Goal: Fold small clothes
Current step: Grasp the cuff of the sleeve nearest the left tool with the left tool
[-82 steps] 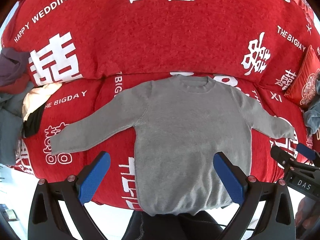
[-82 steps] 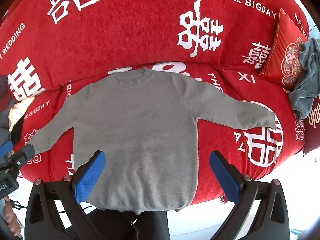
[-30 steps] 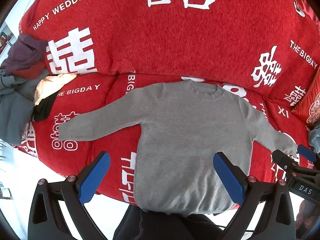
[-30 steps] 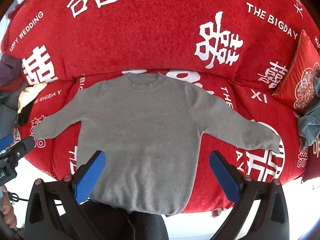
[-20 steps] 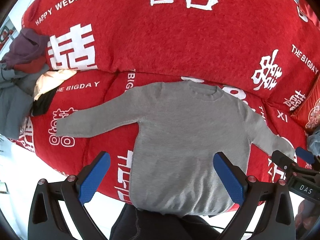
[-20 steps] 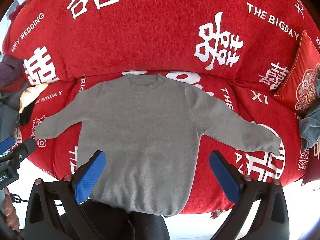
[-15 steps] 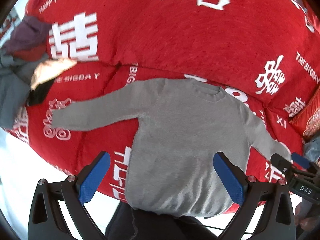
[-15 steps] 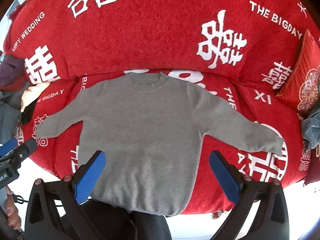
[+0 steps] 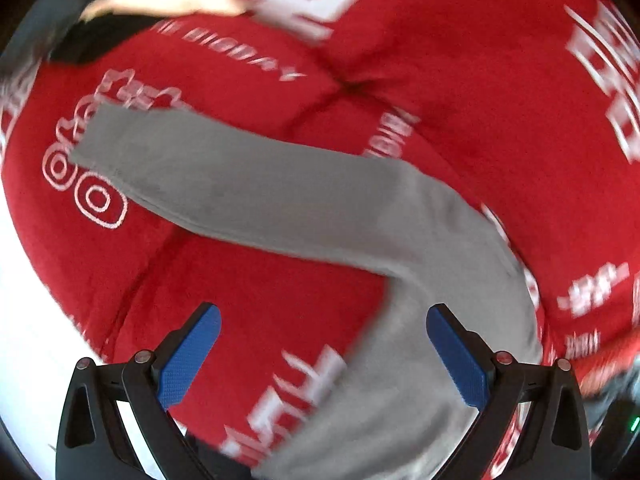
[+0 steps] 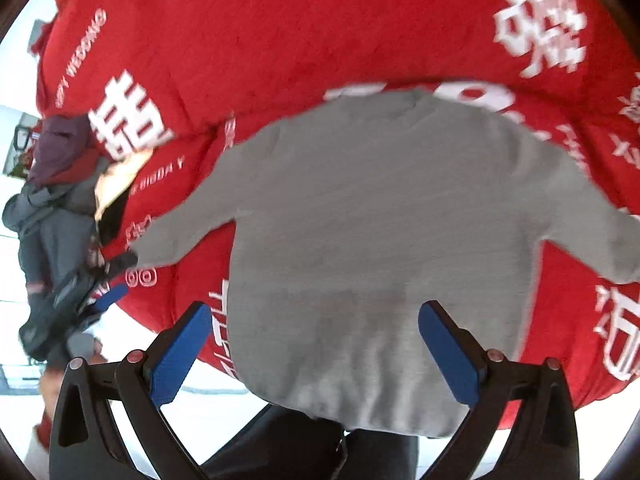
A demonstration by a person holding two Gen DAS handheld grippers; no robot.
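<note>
Both views blurred; grey sweater (image 10: 380,216) cut off at right edge; left tool (image 9: 322,354) and right tool (image 10: 316,350) jaws apart, empty.

A plain grey knit sweater (image 10: 384,216) with long sleeves and a round ribbed collar lies flat and unfolded, front up, across the centre of the right wrist frame, collar toward the top, hem hanging at the bottom. Both sleeves spread outward; in the left wrist frame the left sleeve (image 9: 224,184) reaches toward the upper left.
</note>
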